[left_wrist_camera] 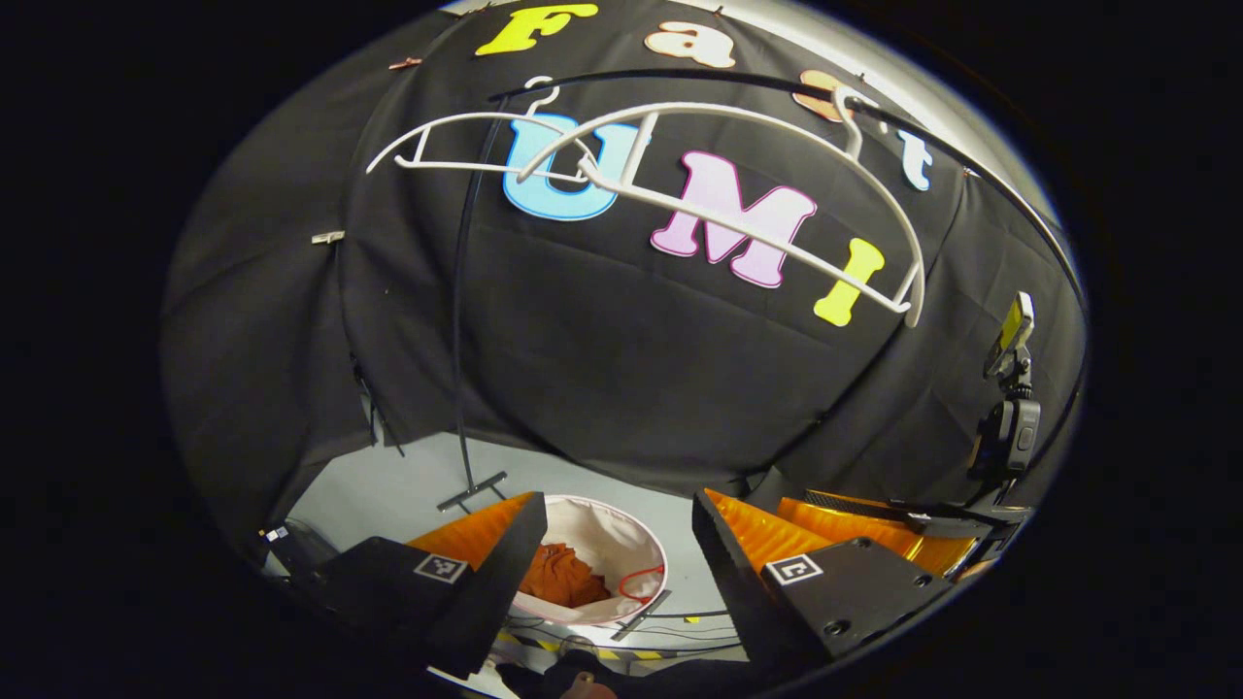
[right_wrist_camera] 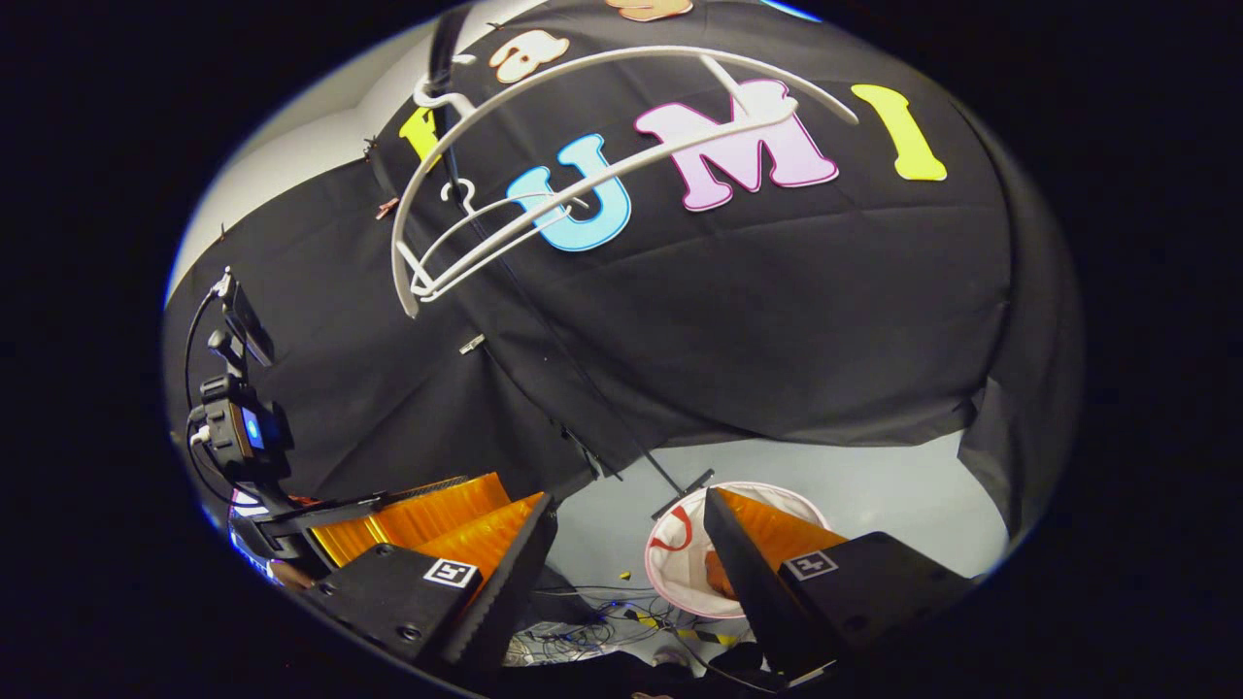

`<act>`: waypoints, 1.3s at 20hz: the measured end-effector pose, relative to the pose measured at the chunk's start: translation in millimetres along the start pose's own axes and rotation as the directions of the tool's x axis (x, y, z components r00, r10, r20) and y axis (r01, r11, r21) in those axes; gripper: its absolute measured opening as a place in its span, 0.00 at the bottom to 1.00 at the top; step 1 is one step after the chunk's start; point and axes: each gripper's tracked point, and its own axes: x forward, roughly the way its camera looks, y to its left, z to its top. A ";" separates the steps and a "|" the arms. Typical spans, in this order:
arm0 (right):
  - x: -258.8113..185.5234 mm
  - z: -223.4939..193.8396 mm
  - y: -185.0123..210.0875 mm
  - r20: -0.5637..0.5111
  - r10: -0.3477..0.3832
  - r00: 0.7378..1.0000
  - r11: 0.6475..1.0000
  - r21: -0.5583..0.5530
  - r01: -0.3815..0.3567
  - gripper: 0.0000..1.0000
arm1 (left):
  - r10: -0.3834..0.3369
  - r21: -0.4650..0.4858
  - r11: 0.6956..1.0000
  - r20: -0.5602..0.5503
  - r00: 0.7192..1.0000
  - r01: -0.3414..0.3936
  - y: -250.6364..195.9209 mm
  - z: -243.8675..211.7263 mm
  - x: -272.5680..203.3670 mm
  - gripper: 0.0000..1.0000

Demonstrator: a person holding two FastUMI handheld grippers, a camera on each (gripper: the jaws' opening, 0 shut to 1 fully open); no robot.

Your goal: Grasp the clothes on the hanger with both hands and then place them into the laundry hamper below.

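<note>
Two white hangers hang bare on a black rail, a large one and a smaller one behind it. On the floor below stands the white round laundry hamper with orange clothes bunched inside. My left gripper is open above the hamper with nothing between its fingers. In the right gripper view the bare hangers are at the top. There the hamper sits low, partly behind one finger, with a bit of the orange clothes showing. My right gripper is open and holds nothing.
The rack's black pole runs down to a foot on the grey floor left of the hamper. Cables lie on the floor in front. The other gripper's camera mount is close at the right, and the left one's mount at the left.
</note>
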 end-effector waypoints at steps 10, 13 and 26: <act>-52.9 -17.3 58.4 0.117 -0.078 0.990 0.996 -0.043 0.083 0.98 | -0.119 0.071 0.991 0.070 0.990 0.114 24.1 11.0 -72.6 0.95; -73.6 -9.9 86.9 0.197 -0.084 0.977 0.994 -0.056 0.096 0.98 | -0.151 0.111 0.984 0.129 0.980 0.137 34.9 23.2 -105.9 0.95; -186.0 16.9 192.9 0.546 -0.105 0.832 0.956 -0.174 0.235 1.00 | -0.312 0.350 0.918 0.351 0.883 0.186 35.1 67.5 -241.5 0.92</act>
